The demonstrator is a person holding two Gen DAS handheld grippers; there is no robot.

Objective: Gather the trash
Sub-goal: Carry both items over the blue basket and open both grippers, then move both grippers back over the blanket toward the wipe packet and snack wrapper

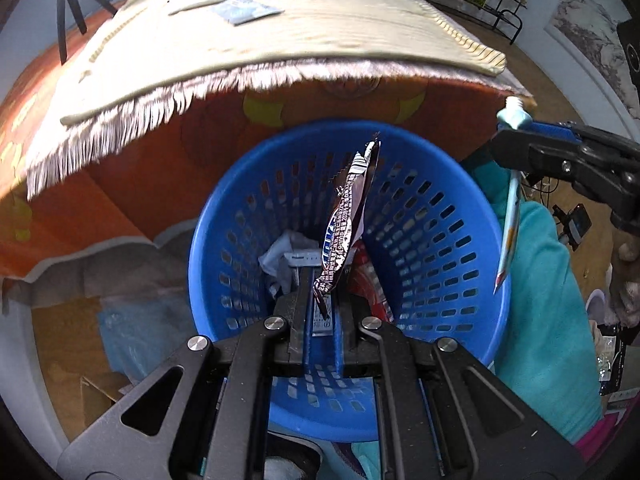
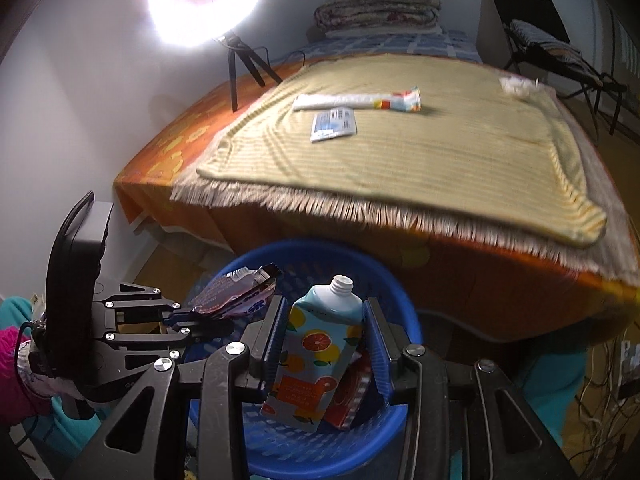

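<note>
Here, over the blue basket (image 1: 448, 216), both grippers loaded. Left gripper (image 1: 322, 300) pinched on the lower end of a crumpled dark wrapper (image 1: 348, 216), wrapper standing up above the basket's open mouth, blue pads pressed close with only the foil between them. Right gripper (image 2: 326, 344) clamped on a flattened, uncapped pouch tube (image 2: 316, 344) printed with citrus slices, white threaded neck pointing up, body gripped at its two side edges between the blue pads; in the left wrist view, same tube hanging down just outside the basket's right rim. Inside the basket: white crumpled paper (image 1: 280, 258) at the bottom and a red packet (image 2: 350, 392) against the wall. Behind the basket, a bed with an orange sheet (image 2: 460, 280) and a fringed, striped yellow mat (image 2: 400, 152) on top. Still on the mat: a long flattened tube (image 2: 360, 102) toward the far edge, a small blue sachet (image 2: 333, 124) touching its near side, and a white crumpled tissue (image 2: 518, 86) at the far right corner. Ring light (image 2: 206, 0) on a tripod at the bed's far left corner.
</note>
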